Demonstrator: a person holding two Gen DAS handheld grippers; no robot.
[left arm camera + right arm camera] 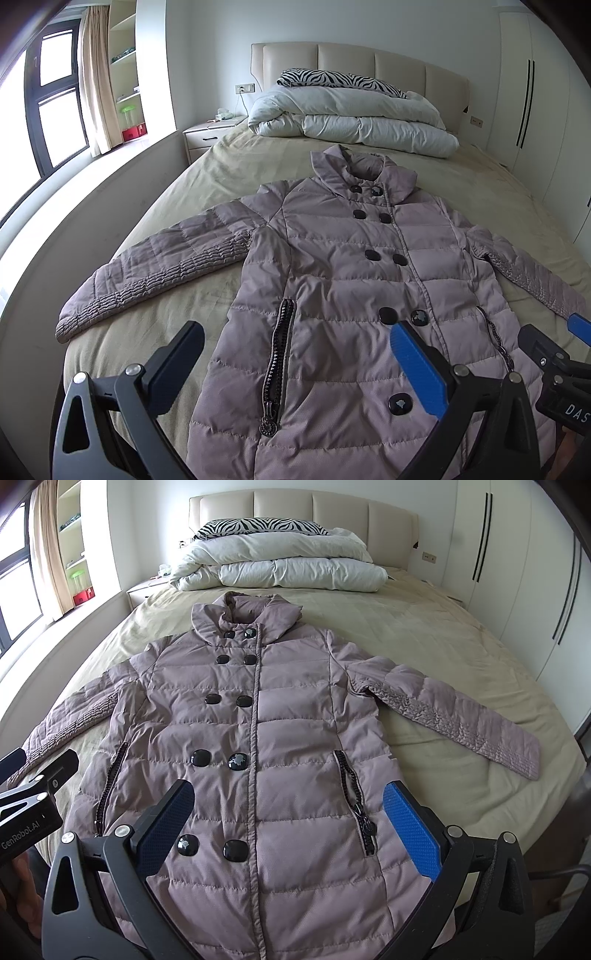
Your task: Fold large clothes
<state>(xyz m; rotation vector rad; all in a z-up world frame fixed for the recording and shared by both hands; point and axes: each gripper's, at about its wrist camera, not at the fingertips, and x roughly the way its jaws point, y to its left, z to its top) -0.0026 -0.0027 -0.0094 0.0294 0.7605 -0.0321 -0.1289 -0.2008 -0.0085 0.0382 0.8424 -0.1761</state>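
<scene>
A mauve quilted coat (332,280) with black buttons lies flat, front up, on the bed, collar toward the headboard, both sleeves spread out to the sides. It also shows in the right wrist view (258,716). My left gripper (295,350) is open and empty, held above the coat's lower left part near the zip pocket. My right gripper (288,812) is open and empty, above the coat's lower middle. The right gripper also shows at the right edge of the left wrist view (550,336), and the left gripper at the left edge of the right wrist view (40,764).
The bed (229,162) has a beige sheet. A folded white duvet (354,118) and a zebra pillow (332,78) lie by the headboard. A nightstand (207,134) and window are to the left, white wardrobes (524,576) to the right.
</scene>
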